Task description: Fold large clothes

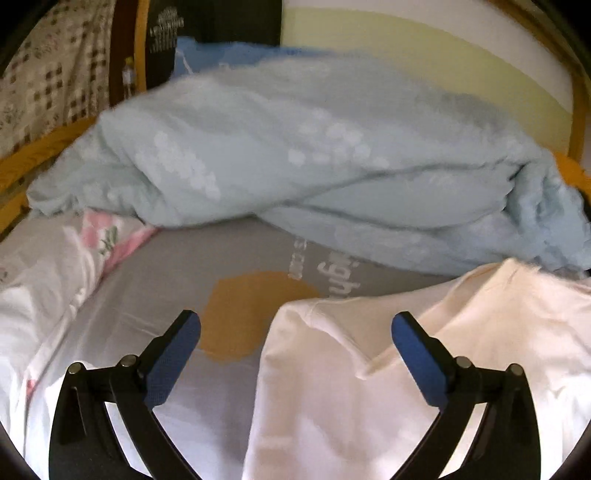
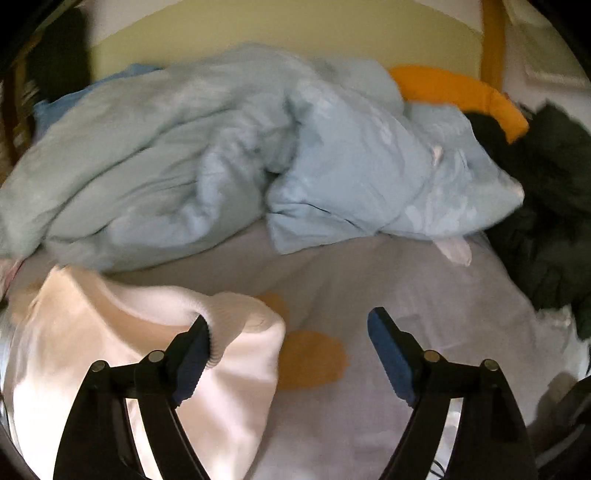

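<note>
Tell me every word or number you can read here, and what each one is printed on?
"ugh": a partial word in white on the grey bedsheet, half hidden by the white garment.
Smaller white line beside it: too blurred to read.
White lettering on the black poster: too small to read.

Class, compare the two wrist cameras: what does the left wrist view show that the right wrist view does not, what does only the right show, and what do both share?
Only the left wrist view: a pink floral fabric and a checked patterned cloth.

Only the right wrist view: a dark garment and the white garment's ribbed cuff.

Both: the white garment, the pale blue duvet, the grey sheet, and open jaws on the left gripper and right gripper.
</note>
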{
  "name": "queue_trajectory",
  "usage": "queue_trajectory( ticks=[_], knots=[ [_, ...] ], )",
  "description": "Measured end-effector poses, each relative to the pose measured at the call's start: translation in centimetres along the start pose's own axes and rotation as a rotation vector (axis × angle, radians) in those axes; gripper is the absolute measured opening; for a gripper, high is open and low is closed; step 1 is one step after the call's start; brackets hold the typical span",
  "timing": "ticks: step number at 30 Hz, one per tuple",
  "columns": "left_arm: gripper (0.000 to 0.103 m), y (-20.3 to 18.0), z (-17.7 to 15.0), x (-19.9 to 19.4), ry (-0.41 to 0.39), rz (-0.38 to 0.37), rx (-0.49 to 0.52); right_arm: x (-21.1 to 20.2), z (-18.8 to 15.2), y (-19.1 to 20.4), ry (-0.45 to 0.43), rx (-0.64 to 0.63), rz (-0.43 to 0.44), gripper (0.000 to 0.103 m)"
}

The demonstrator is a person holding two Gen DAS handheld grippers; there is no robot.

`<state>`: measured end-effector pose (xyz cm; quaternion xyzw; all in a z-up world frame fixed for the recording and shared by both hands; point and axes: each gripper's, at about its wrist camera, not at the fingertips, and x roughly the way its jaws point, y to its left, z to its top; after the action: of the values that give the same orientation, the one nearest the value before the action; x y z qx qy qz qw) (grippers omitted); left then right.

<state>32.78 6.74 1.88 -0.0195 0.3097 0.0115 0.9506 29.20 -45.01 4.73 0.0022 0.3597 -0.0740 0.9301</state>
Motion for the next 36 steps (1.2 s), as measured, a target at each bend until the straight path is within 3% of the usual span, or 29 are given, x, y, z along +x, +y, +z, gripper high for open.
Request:
queue_trajectory(
  ticks=[4, 8, 9, 13, 15, 18, 20, 22, 27, 29, 30, 31, 33, 34, 36],
  knots=[
    [0.103, -0.1, 1.1, -4.3, -0.064, 0.018, 0.024, -4.6, 1.2, 1.8, -0.094, -0.052, -0.098, 0.084],
    [0.103, -0.9, 1.9, -6.6, -0.042, 0.014, 0.044, -5.4, 3.6, 1.8, 0.005, 0.016, -0.028, 0.084],
    [0.103, -1.1, 1.8, -7.0, -0.029, -0.007, 0.059, -6.3, 3.6, 1.4, -0.009, 0.049, -0.027, 0.084],
    [0.103, -2.8, -0.6, -5.3, 0.153, -0.116, 0.162, -10.0, 2.8, -0.5, -0.041, 0.057, 0.056, 0.084],
    [0.103, -3.8, -2.3, -3.7, 0.192, -0.104, 0.208, -10.6, 2.2, -1.0, 0.042, -0.017, 0.127, 0.084],
    [0.098, -5.1, -4.5, -0.2, 0.291, -0.167, 0.195, -8.5, 0.5, -1.4, 0.214, -0.066, 0.144, 0.084],
    [0.088, -5.5, -5.3, 2.3, 0.359, -0.196, 0.092, -6.2, -0.9, -1.7, 0.302, -0.029, 0.164, 0.084],
    [0.087, -6.2, -5.7, 4.5, 0.386, -0.236, 0.022, -3.3, -2.2, -1.1, 0.358, -0.002, 0.204, 0.079],
    [0.087, -9.9, -5.7, 8.2, 0.34, -0.06, 0.158, 5.8, -5.4, 4.0, 0.507, -0.132, 0.2, 0.072],
    [0.093, -10.6, -4.6, 10.1, 0.31, -0.033, 0.211, 8.5, -6.1, 4.8, 0.564, -0.125, 0.217, 0.071],
    [0.098, -11.2, -3.8, 11.3, 0.299, -0.001, 0.296, 10.1, -6.1, 4.6, 0.588, -0.079, 0.242, 0.071],
    [0.103, -11.6, -3.0, 12.1, 0.289, 0.034, 0.37, 11.3, -5.7, 4.3, 0.589, -0.036, 0.24, 0.071],
    [0.103, -12.4, -1.6, 12.5, 0.293, 0.036, 0.447, 12.7, -3.8, 2.5, 0.499, 0.061, 0.135, 0.071],
    [0.103, -12.7, -1.2, 12.3, 0.3, 0.038, 0.462, 12.3, -2.7, 1.9, 0.408, 0.062, 0.062, 0.071],
    [0.103, -12.8, -0.5, 10.2, 0.218, 0.051, 0.491, 9.7, -0.1, 0.6, 0.158, 0.059, -0.121, 0.07]
  ],
)
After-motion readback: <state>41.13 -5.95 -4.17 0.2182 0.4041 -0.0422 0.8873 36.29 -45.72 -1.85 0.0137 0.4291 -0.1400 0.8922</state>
